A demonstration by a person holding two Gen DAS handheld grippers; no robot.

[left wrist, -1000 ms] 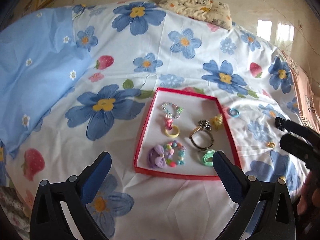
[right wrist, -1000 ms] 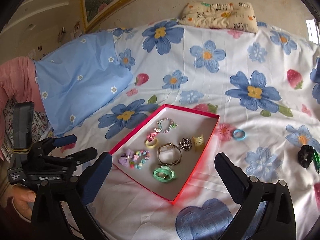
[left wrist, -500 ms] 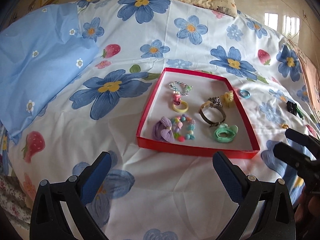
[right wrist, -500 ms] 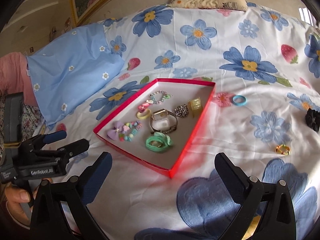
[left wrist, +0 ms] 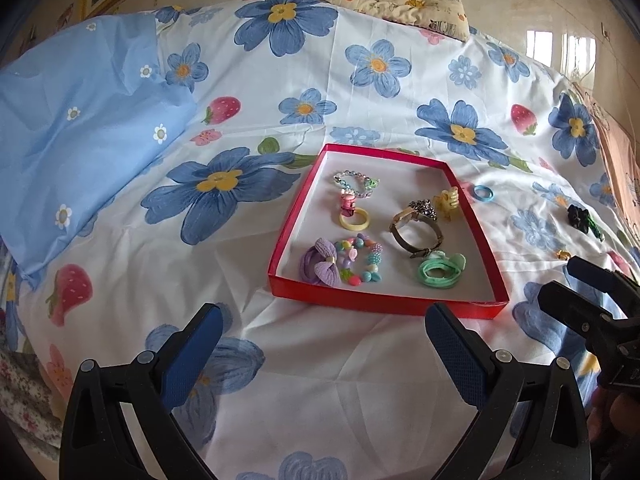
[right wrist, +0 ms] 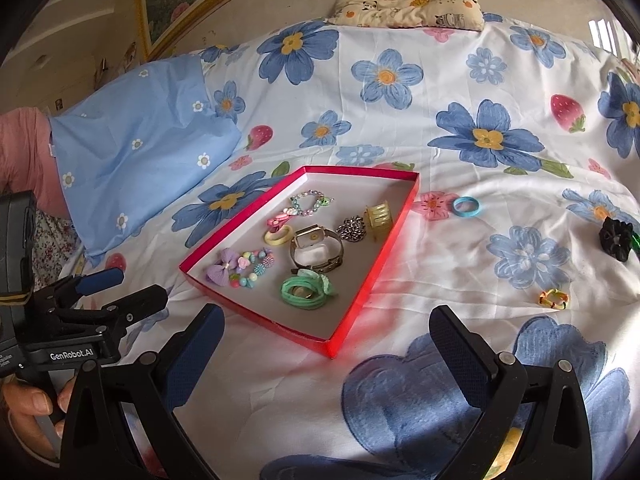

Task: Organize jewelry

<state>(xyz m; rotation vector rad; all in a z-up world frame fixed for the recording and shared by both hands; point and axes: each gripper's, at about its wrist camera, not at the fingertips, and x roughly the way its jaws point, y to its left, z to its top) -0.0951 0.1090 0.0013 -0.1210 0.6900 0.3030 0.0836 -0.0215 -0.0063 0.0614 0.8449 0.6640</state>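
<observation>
White bedsheet (left wrist: 360,380) with blue flowers and red strawberries covers whole surface. Light blue pillow (left wrist: 80,128) with small white daisies lies at far left, on sheet. Small cream cushion (right wrist: 408,4) with panda print sits at far edge, right of centre. Gold-framed picture (right wrist: 192,4) hangs on wall at far left. Pink cloth (right wrist: 24,148) shows behind pillow's left end. Bright window reflection (left wrist: 560,48) at far right.

We see our left gripper (left wrist: 320,344) and right gripper (right wrist: 326,344) as black frames with silver screws and textured blue pads (left wrist: 456,354). White "GenRobot.AI" lettering marks one body; the pink cloth (right wrist: 24,152) is perhaps our sleeve.
</observation>
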